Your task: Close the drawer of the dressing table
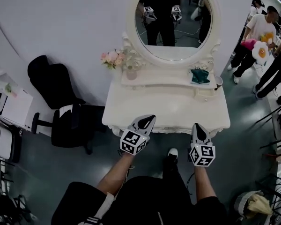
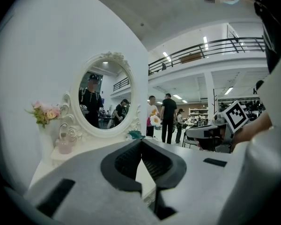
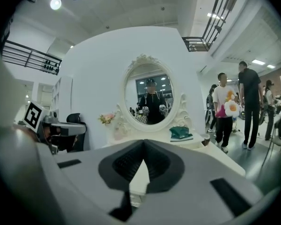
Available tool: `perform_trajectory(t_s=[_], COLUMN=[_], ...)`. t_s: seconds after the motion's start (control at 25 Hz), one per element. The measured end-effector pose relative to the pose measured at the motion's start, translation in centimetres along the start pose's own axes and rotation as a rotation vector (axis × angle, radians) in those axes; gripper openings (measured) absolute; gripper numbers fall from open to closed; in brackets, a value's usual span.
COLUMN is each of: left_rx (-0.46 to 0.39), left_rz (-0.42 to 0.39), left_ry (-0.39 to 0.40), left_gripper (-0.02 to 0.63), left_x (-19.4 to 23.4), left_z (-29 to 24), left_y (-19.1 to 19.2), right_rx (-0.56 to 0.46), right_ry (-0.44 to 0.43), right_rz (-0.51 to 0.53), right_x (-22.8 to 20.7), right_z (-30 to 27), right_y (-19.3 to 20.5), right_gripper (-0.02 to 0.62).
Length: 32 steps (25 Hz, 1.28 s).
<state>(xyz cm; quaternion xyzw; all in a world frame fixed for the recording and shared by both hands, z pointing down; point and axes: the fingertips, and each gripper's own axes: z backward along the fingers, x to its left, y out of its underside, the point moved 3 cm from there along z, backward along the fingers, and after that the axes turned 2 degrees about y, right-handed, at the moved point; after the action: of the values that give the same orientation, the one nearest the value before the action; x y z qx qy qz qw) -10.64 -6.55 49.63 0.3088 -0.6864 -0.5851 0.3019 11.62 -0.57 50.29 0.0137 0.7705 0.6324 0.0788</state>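
The white dressing table (image 1: 131,108) with its oval mirror (image 1: 173,18) stands straight ahead against the wall. Its drawer sits under the scalloped front edge (image 1: 171,128), and from above I cannot tell how far it stands out. My left gripper (image 1: 151,119) is shut and empty, its tips over the table's front edge left of centre. My right gripper (image 1: 196,125) is also shut and empty, at the same edge further right. In the left gripper view the closed jaws (image 2: 141,142) point at the mirror (image 2: 103,100). The right gripper view shows the same, jaws (image 3: 144,142) together.
On the table's back shelf are pink flowers (image 1: 113,57), a small pink bottle (image 1: 131,73), a green item (image 1: 200,75) and a cup (image 1: 218,82). A black office chair (image 1: 65,118) stands left of the table. People (image 1: 257,36) stand at the right.
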Motion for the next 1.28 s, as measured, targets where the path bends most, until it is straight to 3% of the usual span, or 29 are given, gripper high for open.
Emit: perform_trajectory(t_s=[0.6, 0.88, 1.28], left_rx=[0.004, 0.014, 0.034], left_rz=[0.030, 0.038, 0.053], left_ry=[-0.167, -0.188, -0.157], left_gripper=[0.005, 0.005, 0.005], left_x=[6.9, 9.2, 10.2], left_z=[-17.1, -19.7, -21.1], left_y=[-3.4, -3.7, -3.1], right_rx=[0.023, 0.034, 0.041], right_ry=[-0.152, -0.178, -0.161], right_rz=[0.048, 0.046, 0.039], right_x=[-11.9, -13.0, -13.0], right_z=[-18.4, -22.0, -23.6], right_y=[-5.7, -6.3, -5.9], right_gripper=[0.003, 0.003, 0.003])
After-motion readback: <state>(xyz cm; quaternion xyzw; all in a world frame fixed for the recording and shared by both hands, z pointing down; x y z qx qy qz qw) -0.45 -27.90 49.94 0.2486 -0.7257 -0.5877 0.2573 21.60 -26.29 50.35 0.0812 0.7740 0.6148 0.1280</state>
